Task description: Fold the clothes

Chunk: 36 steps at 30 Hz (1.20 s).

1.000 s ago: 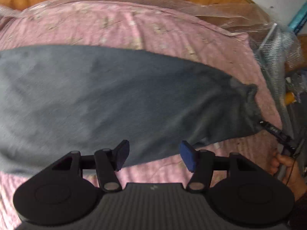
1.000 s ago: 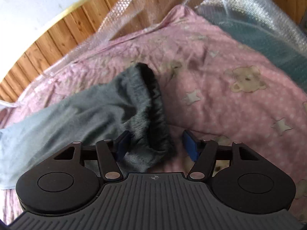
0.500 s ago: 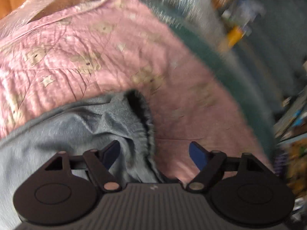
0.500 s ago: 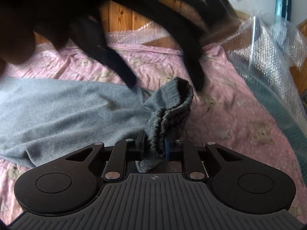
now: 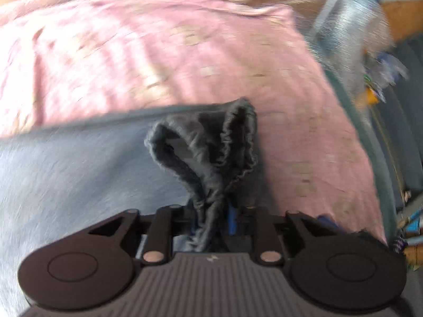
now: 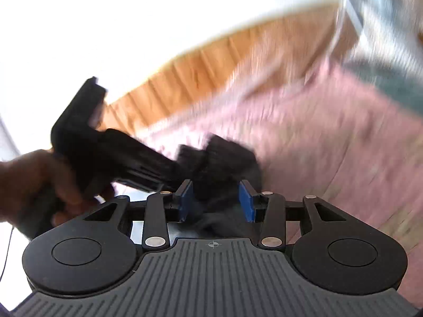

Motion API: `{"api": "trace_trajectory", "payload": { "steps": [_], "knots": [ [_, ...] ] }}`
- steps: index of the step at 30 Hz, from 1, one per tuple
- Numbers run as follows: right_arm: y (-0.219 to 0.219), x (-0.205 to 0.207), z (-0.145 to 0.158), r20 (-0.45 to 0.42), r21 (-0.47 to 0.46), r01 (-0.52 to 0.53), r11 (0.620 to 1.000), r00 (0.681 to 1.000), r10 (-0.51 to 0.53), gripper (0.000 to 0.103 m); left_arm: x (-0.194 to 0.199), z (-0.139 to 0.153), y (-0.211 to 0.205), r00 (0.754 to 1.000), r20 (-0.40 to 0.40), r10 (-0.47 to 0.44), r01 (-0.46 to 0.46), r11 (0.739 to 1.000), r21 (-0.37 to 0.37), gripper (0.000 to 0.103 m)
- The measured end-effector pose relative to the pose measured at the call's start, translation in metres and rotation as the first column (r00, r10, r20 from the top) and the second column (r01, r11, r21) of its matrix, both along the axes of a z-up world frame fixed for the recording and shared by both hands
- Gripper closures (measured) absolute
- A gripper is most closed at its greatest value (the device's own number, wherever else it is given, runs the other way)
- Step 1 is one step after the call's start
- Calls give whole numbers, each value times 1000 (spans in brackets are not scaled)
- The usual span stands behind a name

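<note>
A grey garment [image 5: 79,163] lies across the pink bedsheet [image 5: 185,52], spreading to the left. Its gathered dark cuff [image 5: 206,148] stands up in a loop, and my left gripper [image 5: 211,219] is shut on the base of it. In the right wrist view, my right gripper [image 6: 215,203] is open, its blue pads [image 6: 185,203] apart with the dark cuff cloth [image 6: 224,158] bunched loosely between them. The left gripper's black body [image 6: 119,153], held by a hand [image 6: 31,179], reaches in from the left to that same cloth. Both views are blurred.
The pink sheet [image 6: 330,132] runs to a wooden wall [image 6: 198,74] at the back. Clear bubble wrap [image 5: 343,26] hangs at the bed's far right corner. Blurred clutter [image 5: 383,79] lies beyond the right edge of the bed.
My left gripper swung over to the cuff and closed on it. My right gripper, shut on the cuff half a second ago, has opened. Both cameras are moving fast.
</note>
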State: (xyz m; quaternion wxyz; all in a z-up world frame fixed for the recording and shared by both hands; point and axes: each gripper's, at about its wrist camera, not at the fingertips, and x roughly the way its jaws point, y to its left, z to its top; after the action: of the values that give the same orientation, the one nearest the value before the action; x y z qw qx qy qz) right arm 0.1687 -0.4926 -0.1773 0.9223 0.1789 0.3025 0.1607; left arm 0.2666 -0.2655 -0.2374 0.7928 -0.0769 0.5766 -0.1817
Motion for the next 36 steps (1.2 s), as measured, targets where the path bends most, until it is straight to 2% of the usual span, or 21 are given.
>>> {"api": "trace_trajectory", "payload": {
  "steps": [2, 4, 6, 9, 12, 14, 15, 17, 20, 21, 22, 24, 26, 27, 28, 31, 32, 33, 34, 35, 36],
  "knots": [
    [19, 15, -23, -105, -70, -79, 994, 992, 71, 75, -6, -3, 11, 999, 13, 52, -52, 999, 1, 67],
    [36, 19, -39, -174, -178, -147, 973, 978, 115, 78, -2, -6, 9, 999, 29, 45, -46, 999, 14, 59],
    [43, 14, -39, -170, -240, -184, 953, 975, 145, 77, 2, -10, 7, 998, 45, 38, -39, 999, 28, 59],
    [42, 13, -28, -181, -250, -214, 944, 968, 171, 75, 9, -15, 3, 997, 69, 27, -30, 998, 48, 59],
    [40, 10, -15, -113, -265, -155, 952, 985, 129, 75, 15, -20, -1, 996, 92, 16, -22, 997, 68, 58],
    [41, 16, -18, -118, -267, -130, 955, 988, 102, 75, 19, -23, -3, 994, 108, 8, -16, 997, 81, 58],
    [42, 20, -25, -141, -268, -130, 955, 985, 95, 75, 21, -25, -5, 993, 115, 4, -14, 996, 88, 59],
    [45, 22, -42, -183, -292, -143, 946, 979, 92, 75, 25, -29, -7, 991, 130, -5, -9, 995, 102, 72],
    [45, 8, -42, -163, -327, -160, 931, 980, 111, 74, 27, -23, -3, 994, 101, 29, -38, 996, 84, 73],
    [43, 8, -40, -169, -318, -152, 936, 980, 102, 70, 24, -17, -3, 995, 96, 32, -39, 996, 80, 68],
    [40, 8, -37, -164, -311, -125, 942, 983, 76, 59, 19, -9, -4, 994, 105, 21, -29, 997, 76, 56],
    [34, 10, -32, -135, -308, -42, 951, 991, 0, 43, 8, 7, -11, 991, 132, -28, 19, 997, 70, 41],
    [33, 14, -34, -157, -274, -36, 961, 988, -8, 40, -1, 21, -19, 984, 149, -95, 87, 995, 54, 30],
    [36, 20, -38, -189, -254, -78, 964, 981, 30, 63, -1, 23, -28, 981, 139, -132, 127, 991, 48, 27],
    [43, 20, -37, -189, -270, -111, 957, 980, 60, 98, 0, 24, -38, 977, 129, -170, 165, 985, 43, 26],
    [75, 4, -9, -63, -391, -156, 907, 988, 142, 98, 2, 17, -64, 966, 42, -257, 255, 966, 34, 26],
    [85, -2, 3, -19, -416, -166, 894, 985, 174, 98, 3, 14, -66, 963, 15, -269, 268, 962, 42, 26],
    [96, -7, 13, 16, -434, -180, 883, 978, 208, 98, 2, 13, -62, 965, 14, -261, 260, 963, 73, 40],
    [107, -12, 20, 43, -452, -194, 870, 970, 239, 98, 3, 12, -54, 969, 14, -248, 246, 965, 88, 88],
    [116, -14, 22, 53, -468, -203, 860, 965, 257, 98, 4, 12, -45, 972, 15, -235, 232, 967, 101, 94],
    [121, -15, 21, 59, -470, -206, 858, 963, 264, 97, 4, 18, -26, 983, 35, -180, 178, 982, 61, 97]
  ]
}}
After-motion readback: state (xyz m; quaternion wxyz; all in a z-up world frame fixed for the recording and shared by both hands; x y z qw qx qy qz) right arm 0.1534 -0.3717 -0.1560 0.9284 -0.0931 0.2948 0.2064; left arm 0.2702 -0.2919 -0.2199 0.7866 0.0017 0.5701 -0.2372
